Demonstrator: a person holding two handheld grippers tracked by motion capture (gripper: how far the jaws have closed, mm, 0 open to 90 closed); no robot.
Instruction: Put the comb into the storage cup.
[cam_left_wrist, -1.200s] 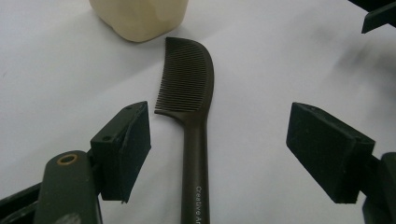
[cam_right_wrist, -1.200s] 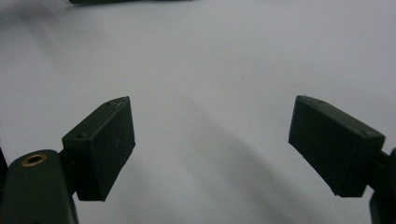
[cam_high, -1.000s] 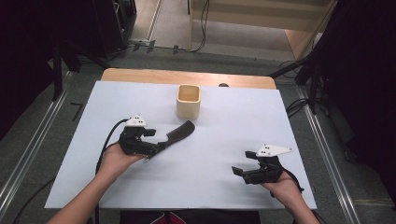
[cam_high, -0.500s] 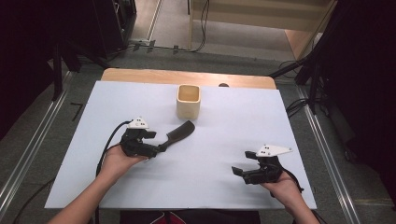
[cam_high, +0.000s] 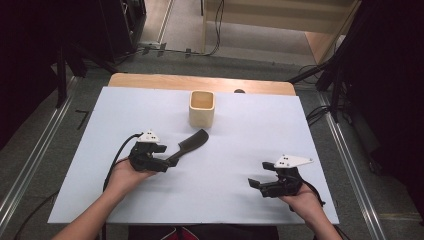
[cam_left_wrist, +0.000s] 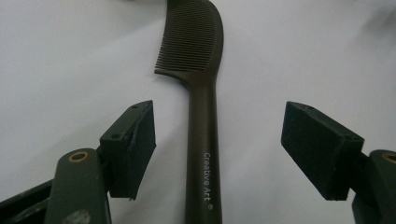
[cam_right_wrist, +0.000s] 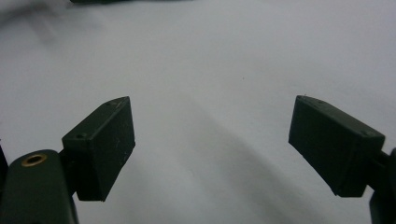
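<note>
A small square wooden cup (cam_high: 202, 108) stood upright and open-topped on the far middle of the white surface (cam_high: 250, 130). Beyond the white sheet, a strip of bare wood (cam_high: 150, 81) showed along the far edge. Grey floor (cam_high: 60, 130) with metal rails (cam_high: 30, 165) flanked left and right, and cables (cam_high: 215, 30) trailed farther off.

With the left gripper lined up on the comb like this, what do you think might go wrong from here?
1. The left gripper stands open astride the comb's thin handle, which lies flat on the table. Closing too high could miss it or pinch only its top, and it may slip.
2. The handle sits nearer one pad, so closing may push the comb sideways.
3. The wooden cup stands just beyond the comb's toothed end; a forward lift could knock it.
</note>
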